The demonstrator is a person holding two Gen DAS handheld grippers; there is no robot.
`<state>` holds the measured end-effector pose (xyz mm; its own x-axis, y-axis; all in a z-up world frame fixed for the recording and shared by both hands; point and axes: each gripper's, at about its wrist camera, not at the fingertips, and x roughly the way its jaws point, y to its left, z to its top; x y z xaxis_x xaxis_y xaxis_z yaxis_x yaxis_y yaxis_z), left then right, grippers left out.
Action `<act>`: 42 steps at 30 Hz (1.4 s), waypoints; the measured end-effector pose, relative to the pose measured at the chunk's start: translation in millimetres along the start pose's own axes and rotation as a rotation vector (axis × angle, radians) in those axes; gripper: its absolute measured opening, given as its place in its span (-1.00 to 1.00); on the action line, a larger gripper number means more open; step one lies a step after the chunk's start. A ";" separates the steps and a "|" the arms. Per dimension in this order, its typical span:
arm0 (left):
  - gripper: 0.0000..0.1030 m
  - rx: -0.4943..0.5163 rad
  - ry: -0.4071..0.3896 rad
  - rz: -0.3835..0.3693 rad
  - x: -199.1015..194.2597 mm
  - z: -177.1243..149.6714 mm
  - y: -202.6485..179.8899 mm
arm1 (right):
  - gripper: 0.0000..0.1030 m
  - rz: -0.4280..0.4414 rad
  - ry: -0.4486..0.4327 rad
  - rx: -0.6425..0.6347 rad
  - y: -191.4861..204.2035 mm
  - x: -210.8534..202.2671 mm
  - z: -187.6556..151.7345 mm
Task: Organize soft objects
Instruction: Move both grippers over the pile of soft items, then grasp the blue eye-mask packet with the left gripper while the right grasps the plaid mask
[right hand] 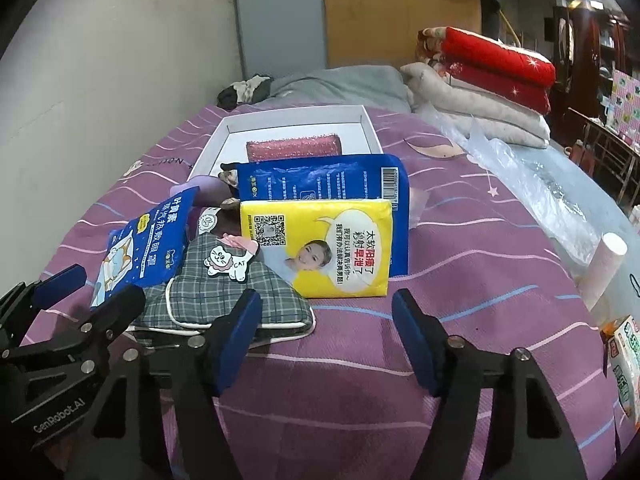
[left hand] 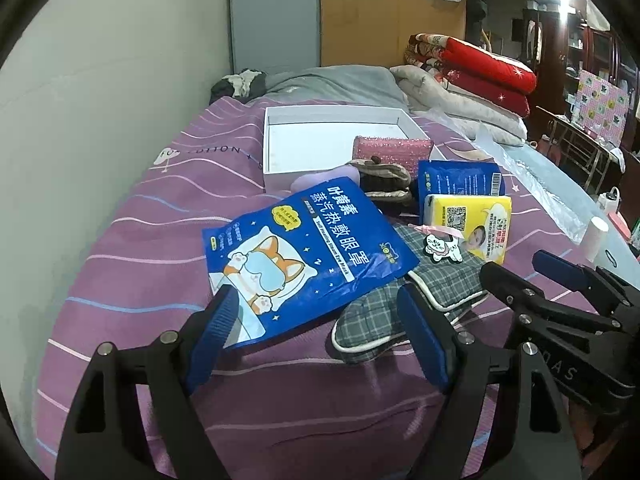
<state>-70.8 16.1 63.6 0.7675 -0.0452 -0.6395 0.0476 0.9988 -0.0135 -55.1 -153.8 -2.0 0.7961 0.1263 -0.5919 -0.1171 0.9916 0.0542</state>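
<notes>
On the purple bedsheet, a blue eye-mask pouch (left hand: 312, 248) lies partly over a grey plaid eye mask (left hand: 380, 312) that carries a cat badge (left hand: 442, 246). My left gripper (left hand: 316, 300) is open, its fingers on either side of the pouch's near edge. My right gripper (right hand: 326, 300) is open just short of a yellow tissue pack (right hand: 320, 248), with its left finger beside the plaid mask (right hand: 224, 296). A second blue pouch (right hand: 320, 180) stands behind the pack. A pink glittery pad (right hand: 294, 148) rests in the white box (right hand: 224, 128).
A brown knitted item (left hand: 384, 184) and a lilac piece (left hand: 316, 178) lie by the box. Folded red and beige quilts (left hand: 480, 76) are stacked at the back right. Clear plastic sheeting (right hand: 540, 184), a white cylinder (right hand: 608, 256) and a carton (right hand: 624, 368) line the right side. A wall runs along the left.
</notes>
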 end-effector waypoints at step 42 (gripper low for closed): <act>-0.28 -0.002 0.018 -0.062 4.3 -0.8 0.3 | 0.29 0.000 0.009 -0.010 1.7 1.4 2.6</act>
<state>-68.0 16.2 60.2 0.7515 -0.1065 -0.6511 0.0935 0.9941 -0.0547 -52.6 -151.9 -0.6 0.7905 0.1256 -0.5994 -0.1227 0.9914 0.0460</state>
